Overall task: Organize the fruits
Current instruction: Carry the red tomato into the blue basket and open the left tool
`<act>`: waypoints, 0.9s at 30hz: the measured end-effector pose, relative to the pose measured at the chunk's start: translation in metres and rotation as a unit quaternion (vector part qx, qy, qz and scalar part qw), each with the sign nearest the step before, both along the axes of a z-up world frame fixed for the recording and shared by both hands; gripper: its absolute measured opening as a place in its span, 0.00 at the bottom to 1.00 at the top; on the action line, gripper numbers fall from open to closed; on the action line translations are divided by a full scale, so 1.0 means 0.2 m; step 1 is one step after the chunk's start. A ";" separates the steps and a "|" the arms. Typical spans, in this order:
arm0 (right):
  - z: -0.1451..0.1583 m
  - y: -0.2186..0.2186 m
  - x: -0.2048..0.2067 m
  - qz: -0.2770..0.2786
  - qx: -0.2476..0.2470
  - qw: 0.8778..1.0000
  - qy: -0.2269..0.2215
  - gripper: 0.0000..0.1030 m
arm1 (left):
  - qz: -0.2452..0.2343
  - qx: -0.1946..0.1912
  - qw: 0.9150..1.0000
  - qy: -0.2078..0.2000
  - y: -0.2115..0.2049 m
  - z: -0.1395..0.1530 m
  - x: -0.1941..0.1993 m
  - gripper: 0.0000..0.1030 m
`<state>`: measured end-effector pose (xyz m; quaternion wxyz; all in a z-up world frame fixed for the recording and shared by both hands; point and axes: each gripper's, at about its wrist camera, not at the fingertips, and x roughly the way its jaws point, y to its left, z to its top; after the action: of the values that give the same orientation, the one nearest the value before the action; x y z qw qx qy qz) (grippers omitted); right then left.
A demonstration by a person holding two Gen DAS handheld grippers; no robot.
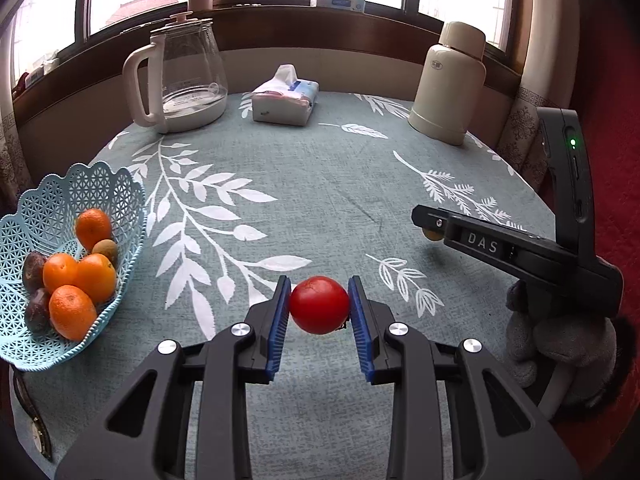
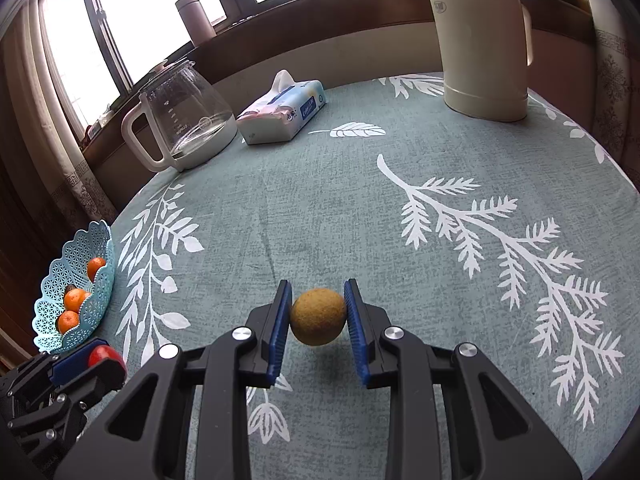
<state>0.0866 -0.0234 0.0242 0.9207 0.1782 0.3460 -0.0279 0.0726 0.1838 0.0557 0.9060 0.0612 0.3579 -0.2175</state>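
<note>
Left wrist view: basket (image 1: 116,196) at 9 o'clock on the counter (image 1: 320,200), oranges (image 1: 86,272) inside; kettle (image 1: 188,76) at 11; tissue pack (image 1: 286,98) at 12; flask (image 1: 450,84) at 1, all at the far edge; tomato (image 1: 319,305) in left gripper (image 1: 319,308) at 6; right gripper (image 1: 430,228) at 3.

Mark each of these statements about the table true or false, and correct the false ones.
1. The left tool grips a round red tomato. True.
2. The right tool is empty. False: it grips a round brownish-green fruit.
3. The light blue lattice plastic basket holds oranges. True.
4. The clear glass kettle lies on its side. False: it stands upright.
5. The tissue pack lies between the kettle and the cream thermos flask. True.
</note>
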 end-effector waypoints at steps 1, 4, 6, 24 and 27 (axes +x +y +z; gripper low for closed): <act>0.00 0.00 0.00 0.000 0.000 1.000 0.000 0.27 | 0.005 -0.001 1.000 -0.002 0.01 0.01 0.00 0.29; 0.00 0.00 0.00 0.000 0.000 1.000 0.000 0.27 | 0.020 0.002 1.000 -0.011 0.05 0.03 0.01 0.29; 0.00 0.00 0.00 0.000 0.000 1.000 0.000 0.27 | 0.029 0.003 0.999 -0.016 0.08 0.04 0.02 0.29; 0.00 0.00 0.00 0.000 -0.001 1.000 -0.001 0.27 | 0.101 -0.003 0.994 -0.050 0.33 0.15 0.04 0.29; 0.01 0.01 0.00 0.002 -0.002 1.000 -0.002 0.27 | 0.122 -0.005 0.991 -0.055 0.41 0.17 0.05 0.29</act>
<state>0.0861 -0.0216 0.0257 0.9219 0.1759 0.3442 -0.0263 0.0823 0.2657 0.0898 0.9444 0.0248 0.3113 -0.1032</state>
